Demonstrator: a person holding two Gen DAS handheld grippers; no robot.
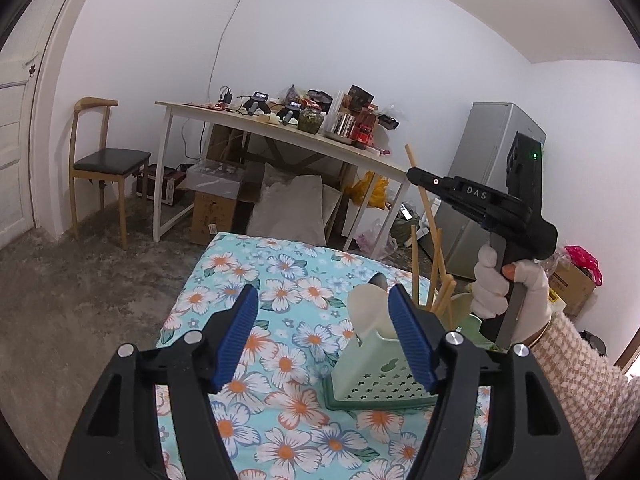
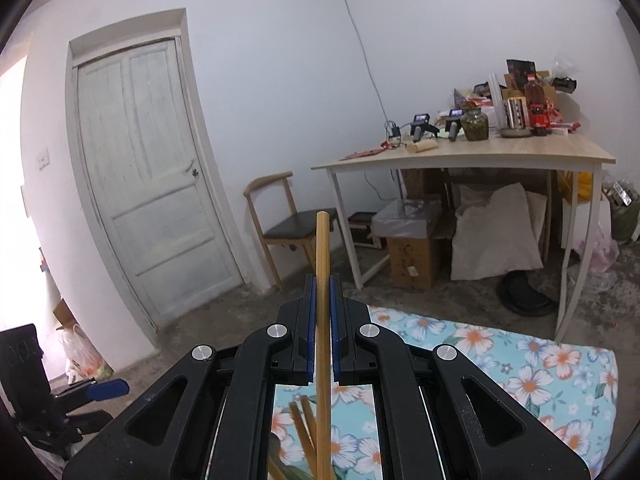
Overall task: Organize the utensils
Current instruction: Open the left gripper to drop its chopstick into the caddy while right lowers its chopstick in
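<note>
Chopstick [image 2: 322, 280] clamped in right gripper [image 2: 322, 292] (upright).

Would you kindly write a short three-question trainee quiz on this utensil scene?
1. True or false: the right gripper is shut on a chopstick.
2. The left gripper is: A) shut on a spoon, B) open, C) out of view.
3. Fill in: the green holder stands on a ____ tablecloth.

Key: 1 true; 2 B; 3 floral. More chopsticks lean in a holder beyond, below the raised one.
</note>
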